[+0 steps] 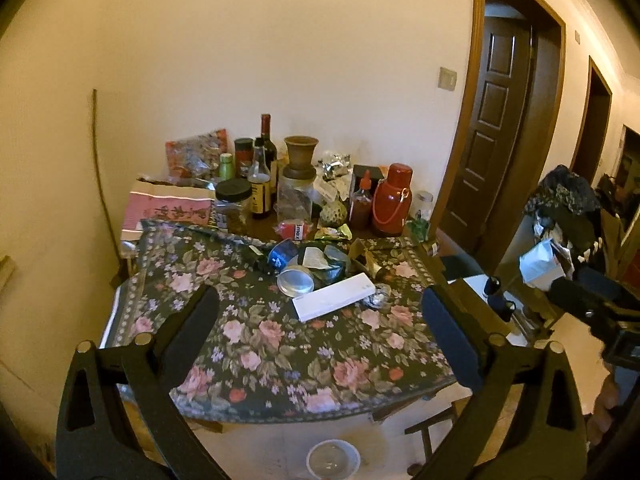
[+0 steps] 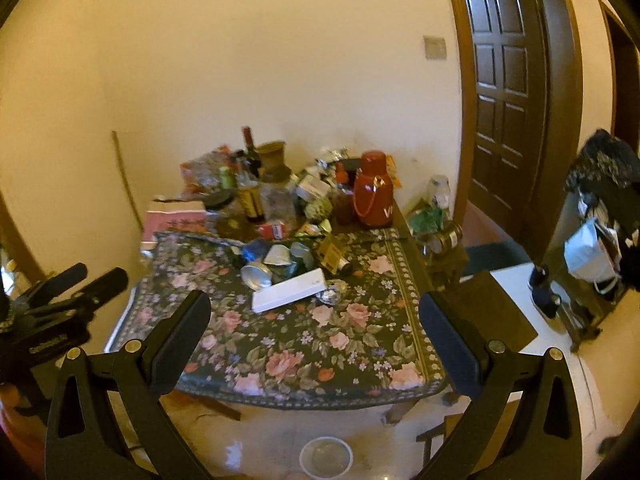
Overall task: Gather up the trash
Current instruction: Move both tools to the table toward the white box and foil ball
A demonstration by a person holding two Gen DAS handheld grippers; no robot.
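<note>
So the trash is all bunched up near the middle of the tabletop [image 1: 280, 344], on the flowery cloth: a long flat white box [image 1: 334, 297] lying slantwise, a round silver tin lid [image 1: 295, 280] touching its far-left side, a crumpled foil ball [image 1: 378, 298] just at its right end, and behind those a blue crushed can [image 1: 281, 254] plus some scrunched wrappers and paper. A brown torn carton [image 2: 334, 256] sits just right of that heap.

Left gripper [image 1: 320, 332] hangs above the near edge of the tabletop, jaws spread wide, nothing between them. Right gripper [image 2: 316, 330] is the same deal, jaws wide apart and empty, over the near edge too. Neither touches any trash.

Back of the tabletop against the wall is a crowd of stuff: a red thermos [image 1: 392, 200], a wine bottle [image 1: 267, 138], a clay pot [image 1: 301, 152] on a jar, a sauce bottle, a pink box [image 1: 168, 208] at the left.

Down on the floor, near the table's front edge, there's a clear round plastic container [image 1: 333, 460]. Brown door [image 1: 496, 120] off to the right.
</note>
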